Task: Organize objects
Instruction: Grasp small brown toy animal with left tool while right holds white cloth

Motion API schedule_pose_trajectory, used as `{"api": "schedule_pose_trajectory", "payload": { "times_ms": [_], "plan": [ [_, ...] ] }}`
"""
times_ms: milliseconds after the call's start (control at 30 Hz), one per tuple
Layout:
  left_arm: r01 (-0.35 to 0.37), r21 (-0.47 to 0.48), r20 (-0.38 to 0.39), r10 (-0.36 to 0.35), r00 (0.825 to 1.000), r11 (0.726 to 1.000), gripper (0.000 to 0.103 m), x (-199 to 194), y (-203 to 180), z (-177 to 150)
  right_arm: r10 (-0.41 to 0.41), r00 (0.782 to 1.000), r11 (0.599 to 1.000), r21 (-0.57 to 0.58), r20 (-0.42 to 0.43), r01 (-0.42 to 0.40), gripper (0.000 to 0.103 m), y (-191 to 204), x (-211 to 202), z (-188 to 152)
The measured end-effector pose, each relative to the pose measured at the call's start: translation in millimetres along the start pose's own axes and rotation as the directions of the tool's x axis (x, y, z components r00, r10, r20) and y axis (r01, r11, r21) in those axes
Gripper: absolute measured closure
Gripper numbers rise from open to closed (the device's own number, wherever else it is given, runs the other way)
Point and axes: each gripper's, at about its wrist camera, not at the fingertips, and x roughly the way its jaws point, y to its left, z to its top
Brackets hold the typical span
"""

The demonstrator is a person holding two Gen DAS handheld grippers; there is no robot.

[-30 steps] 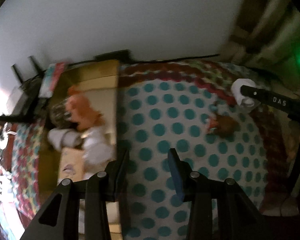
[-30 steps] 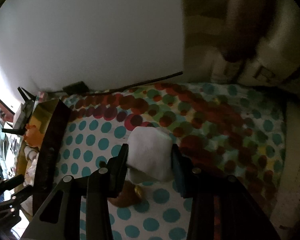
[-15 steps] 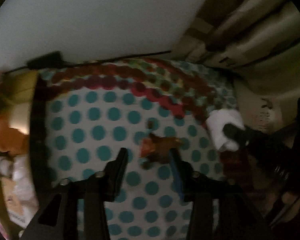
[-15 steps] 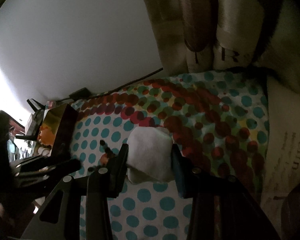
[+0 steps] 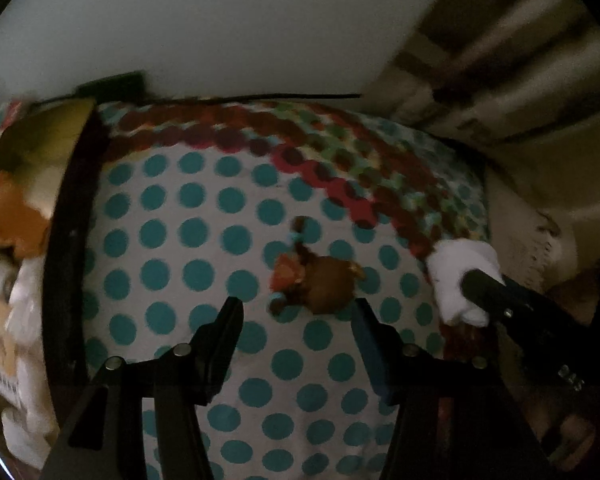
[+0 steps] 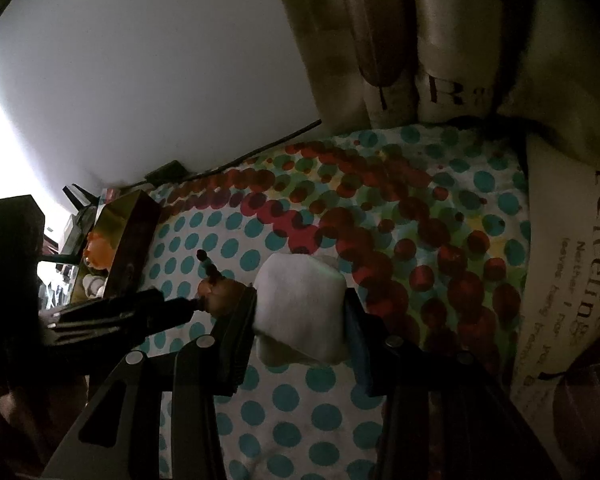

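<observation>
Now | your right gripper point(image 6: 300, 314) clamps the white soft block point(image 6: 300, 312), clear of the bedspread point(image 5: 204, 240) | your left gripper point(image 5: 296, 320) gapes before the brown toy point(image 5: 320, 280), apparently box-bound point(image 5: 66, 240).

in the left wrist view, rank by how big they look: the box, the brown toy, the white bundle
1. box, largest by far, though cut off by the frame edge
2. brown toy and white bundle look about alike; the right tool covers part of the bundle, so I won't rank them.
</observation>
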Motion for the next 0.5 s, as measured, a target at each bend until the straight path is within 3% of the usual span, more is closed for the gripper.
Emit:
{"api": "schedule_pose_trajectory", "payload": {
  "times_ms": [200, 400, 500],
  "plan": [
    [-0.024, -0.245, 0.014, 0.029, 0.999, 0.969, 0.046, 2, 13, 1, 0.007, 1.000, 1.000, -0.017, -0.014, -0.007, 0.064, -4, 3, 0],
    [-0.007, -0.350, 0.000, 0.007, 1.000, 0.937, 0.046, 13, -3, 1, 0.011, 1.000, 1.000, 0.001, -0.021, -0.011, 0.064, -18, 0, -2],
    [-0.034, -0.413, 0.008, 0.041, 0.999, 0.910, 0.046, 19, -9, 2, 0.014, 1.000, 1.000, 0.016, -0.025, -0.014, 0.064, -28, -4, -6]
  ]
}}
